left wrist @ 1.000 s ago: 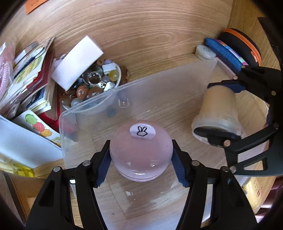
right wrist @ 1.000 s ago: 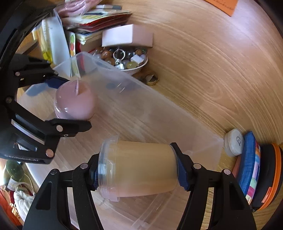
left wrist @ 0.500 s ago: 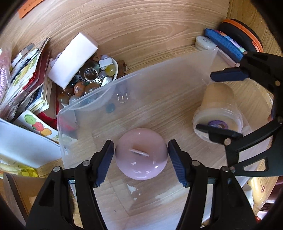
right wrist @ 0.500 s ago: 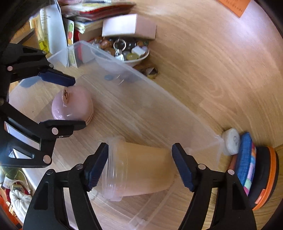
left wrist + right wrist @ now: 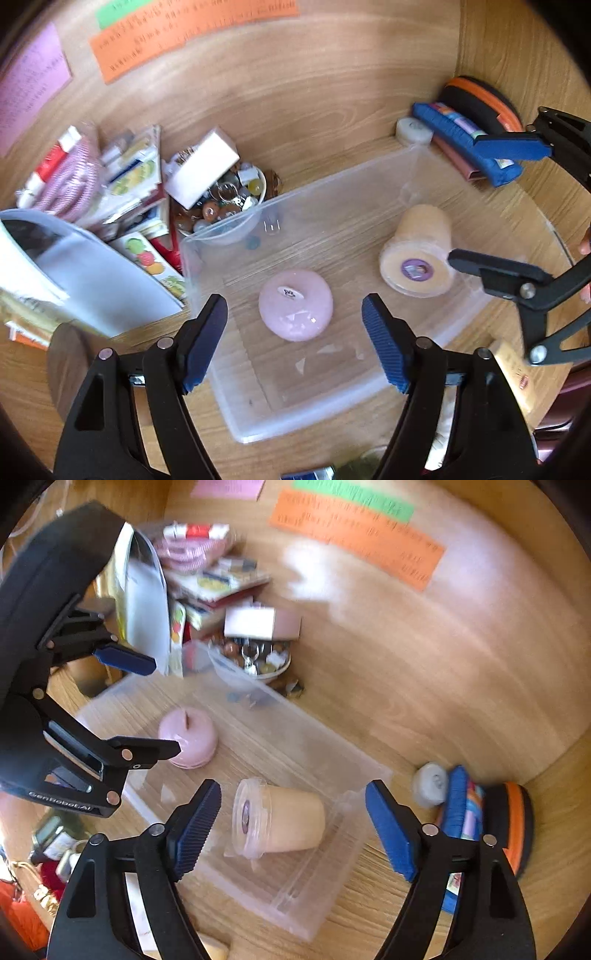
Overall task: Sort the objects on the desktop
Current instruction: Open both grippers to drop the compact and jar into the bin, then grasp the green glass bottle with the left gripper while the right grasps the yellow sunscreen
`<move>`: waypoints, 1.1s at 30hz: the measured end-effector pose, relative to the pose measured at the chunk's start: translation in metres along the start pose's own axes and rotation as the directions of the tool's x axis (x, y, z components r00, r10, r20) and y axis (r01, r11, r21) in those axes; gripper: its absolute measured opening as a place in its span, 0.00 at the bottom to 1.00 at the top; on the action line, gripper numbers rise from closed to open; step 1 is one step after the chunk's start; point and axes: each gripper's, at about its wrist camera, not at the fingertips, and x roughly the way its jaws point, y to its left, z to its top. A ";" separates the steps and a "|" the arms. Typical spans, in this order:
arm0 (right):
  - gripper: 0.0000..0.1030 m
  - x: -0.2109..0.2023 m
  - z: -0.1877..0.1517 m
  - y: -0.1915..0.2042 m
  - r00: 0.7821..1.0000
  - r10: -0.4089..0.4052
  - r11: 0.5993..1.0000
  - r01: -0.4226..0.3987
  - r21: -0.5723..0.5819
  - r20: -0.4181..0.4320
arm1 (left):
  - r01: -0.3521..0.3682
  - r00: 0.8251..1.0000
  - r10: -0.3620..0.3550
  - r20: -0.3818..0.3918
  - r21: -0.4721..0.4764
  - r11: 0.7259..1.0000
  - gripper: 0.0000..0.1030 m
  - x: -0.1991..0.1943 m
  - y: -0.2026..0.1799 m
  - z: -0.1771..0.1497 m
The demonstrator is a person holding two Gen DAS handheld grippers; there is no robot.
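Both grippers lifted off since a second ago, left gripper [image 5: 293, 343] jaws opening, clear of round pink glossy jar [image 5: 295, 303] upright in clear plastic bin [image 5: 317, 417], right gripper [image 5: 293, 829] opening, beige lidded tub [image 5: 279, 821] lying sideways, untouched.

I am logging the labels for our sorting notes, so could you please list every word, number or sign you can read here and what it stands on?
"GenRobotAI": white lettering on the black body of the left tongs, somewhat blurred.
Orange paper sheet on the wooden back panel: rows of print, too small to read.
Green paper strip: print too blurred.
Purple paper sheet: too blurred.
Pink dome-shaped container: small white sticker with a dark mark, unreadable.
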 end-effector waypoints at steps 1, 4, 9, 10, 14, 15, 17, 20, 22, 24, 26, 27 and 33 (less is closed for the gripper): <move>0.77 -0.012 -0.002 0.000 1.000 -0.006 1.000 0.006 0.008 0.022 | -0.005 1.000 0.005 0.012 -0.002 1.000 0.79 -0.006 0.000 -0.001; 0.79 -0.030 -0.004 -0.001 0.997 -0.014 0.999 0.011 0.030 0.075 | -0.020 0.998 0.021 0.060 -0.013 1.000 0.85 -0.027 -0.002 -0.006; 0.84 -0.075 -0.017 0.000 0.985 -0.023 0.997 0.009 0.081 0.174 | -0.028 0.989 0.035 0.142 -0.047 0.999 0.88 -0.067 -0.004 -0.019; 0.84 -0.081 -0.020 0.000 0.982 -0.026 0.996 0.008 0.092 0.190 | -0.034 0.986 0.042 0.158 -0.054 0.998 0.88 -0.074 -0.004 -0.023; 0.85 -0.104 -0.036 0.001 0.969 -0.049 0.989 0.014 0.145 0.244 | -0.030 0.976 0.048 0.211 -0.089 0.996 0.89 -0.096 -0.002 -0.039; 0.85 -0.106 -0.039 0.002 0.965 -0.068 0.986 0.027 0.165 0.252 | -0.025 0.974 0.047 0.220 -0.102 0.994 0.89 -0.099 -0.001 -0.044; 0.86 -0.113 -0.050 0.002 0.959 -0.096 0.978 0.041 0.205 0.266 | -0.016 0.971 0.044 0.236 -0.120 0.993 0.89 -0.105 0.001 -0.054; 0.93 -0.120 -0.064 0.006 0.953 -0.116 0.970 0.049 0.238 0.278 | -0.018 0.966 0.055 0.253 -0.149 0.989 0.89 -0.112 0.002 -0.070; 0.94 -0.122 -0.072 0.012 0.950 -0.136 0.967 0.066 0.245 0.282 | -0.019 0.963 0.063 0.262 -0.167 0.986 0.91 -0.115 0.003 -0.082; 0.95 -0.125 -0.082 0.021 0.945 -0.153 0.967 0.084 0.240 0.288 | -0.013 0.962 0.061 0.264 -0.181 0.983 0.94 -0.114 0.003 -0.093; 0.96 -0.127 -0.092 0.028 0.946 -0.144 0.968 0.074 0.240 0.289 | -0.007 0.963 0.057 0.262 -0.188 0.982 0.94 -0.111 0.003 -0.101; 0.96 -0.125 -0.097 0.032 0.949 -0.136 0.968 0.066 0.243 0.286 | 0.000 0.965 0.052 0.258 -0.195 0.981 0.94 -0.108 0.002 -0.108; 0.96 -0.106 -0.124 0.046 0.967 -0.108 0.959 0.040 0.280 0.231 | 0.033 0.981 0.013 0.195 -0.231 0.972 0.94 -0.083 0.001 -0.136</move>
